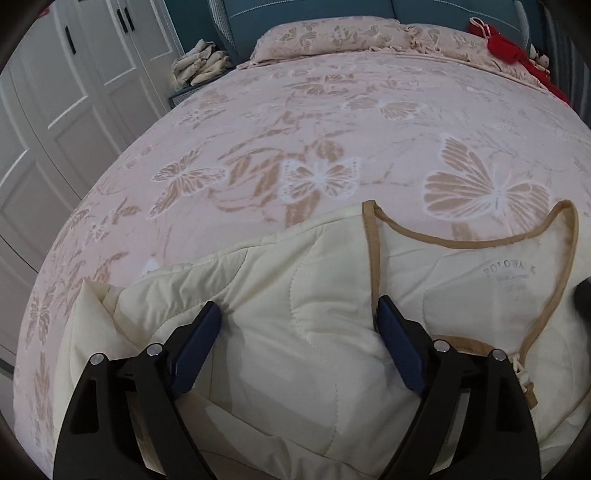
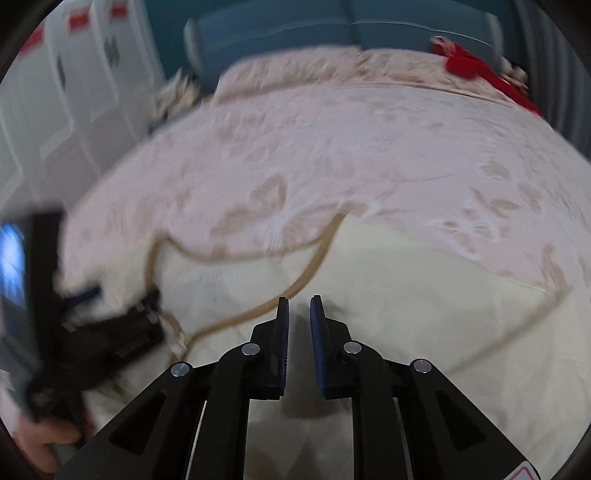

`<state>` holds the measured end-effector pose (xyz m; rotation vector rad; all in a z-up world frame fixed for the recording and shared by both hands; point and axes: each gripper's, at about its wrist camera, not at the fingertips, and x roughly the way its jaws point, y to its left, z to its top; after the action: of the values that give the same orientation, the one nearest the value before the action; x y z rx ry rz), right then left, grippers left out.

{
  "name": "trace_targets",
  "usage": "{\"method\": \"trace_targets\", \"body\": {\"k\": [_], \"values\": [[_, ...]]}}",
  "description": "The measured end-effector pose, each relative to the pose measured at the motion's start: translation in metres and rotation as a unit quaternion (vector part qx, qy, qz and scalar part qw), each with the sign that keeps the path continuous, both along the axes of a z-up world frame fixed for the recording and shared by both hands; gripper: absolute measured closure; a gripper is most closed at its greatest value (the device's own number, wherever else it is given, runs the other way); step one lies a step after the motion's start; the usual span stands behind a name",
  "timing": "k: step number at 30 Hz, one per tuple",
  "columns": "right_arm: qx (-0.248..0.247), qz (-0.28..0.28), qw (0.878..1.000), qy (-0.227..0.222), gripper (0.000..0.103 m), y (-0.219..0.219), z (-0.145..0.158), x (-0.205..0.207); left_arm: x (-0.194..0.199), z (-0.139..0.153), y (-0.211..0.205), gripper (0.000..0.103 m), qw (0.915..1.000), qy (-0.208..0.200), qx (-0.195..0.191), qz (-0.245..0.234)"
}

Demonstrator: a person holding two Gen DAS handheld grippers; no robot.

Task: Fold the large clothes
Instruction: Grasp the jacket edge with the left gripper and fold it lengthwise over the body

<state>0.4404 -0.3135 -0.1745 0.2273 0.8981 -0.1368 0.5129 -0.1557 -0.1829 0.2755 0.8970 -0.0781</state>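
Observation:
A cream quilted garment [image 1: 314,295] with tan trim around its neck opening [image 1: 369,236] lies spread at the near edge of a pink butterfly bedspread [image 1: 295,129]. My left gripper [image 1: 299,314] hangs just over the garment's shoulder area, jaws wide open, with fabric below them and nothing pinched. In the right wrist view the same garment [image 2: 406,295] fills the foreground. My right gripper [image 2: 300,305] hovers over it by the tan neckline [image 2: 314,266], its blue pads [image 2: 283,325] a narrow gap apart with nothing between them. The left gripper's black body [image 2: 110,343] shows blurred at the left.
Two pillows [image 1: 325,37] and a teal headboard [image 1: 314,11] are at the far end of the bed. A red item [image 1: 517,55] lies at the far right. White wardrobe doors [image 1: 55,92] stand to the left, with a pile of cloth [image 1: 199,66] on a bedside stand.

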Motion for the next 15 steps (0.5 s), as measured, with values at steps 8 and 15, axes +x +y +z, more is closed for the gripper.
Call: {"method": "trace_targets", "body": {"k": [8, 15], "values": [[0.075, -0.057, 0.996, -0.009, 0.103, -0.032, -0.016, -0.004, 0.000, -0.001, 0.002, 0.014, 0.9999, -0.008, -0.005, 0.011], [0.049, -0.121, 0.989, -0.069, 0.083, -0.027, 0.040, -0.087, -0.067, 0.059, 0.057, 0.014, 0.9898, -0.040, -0.136, 0.006]]}}
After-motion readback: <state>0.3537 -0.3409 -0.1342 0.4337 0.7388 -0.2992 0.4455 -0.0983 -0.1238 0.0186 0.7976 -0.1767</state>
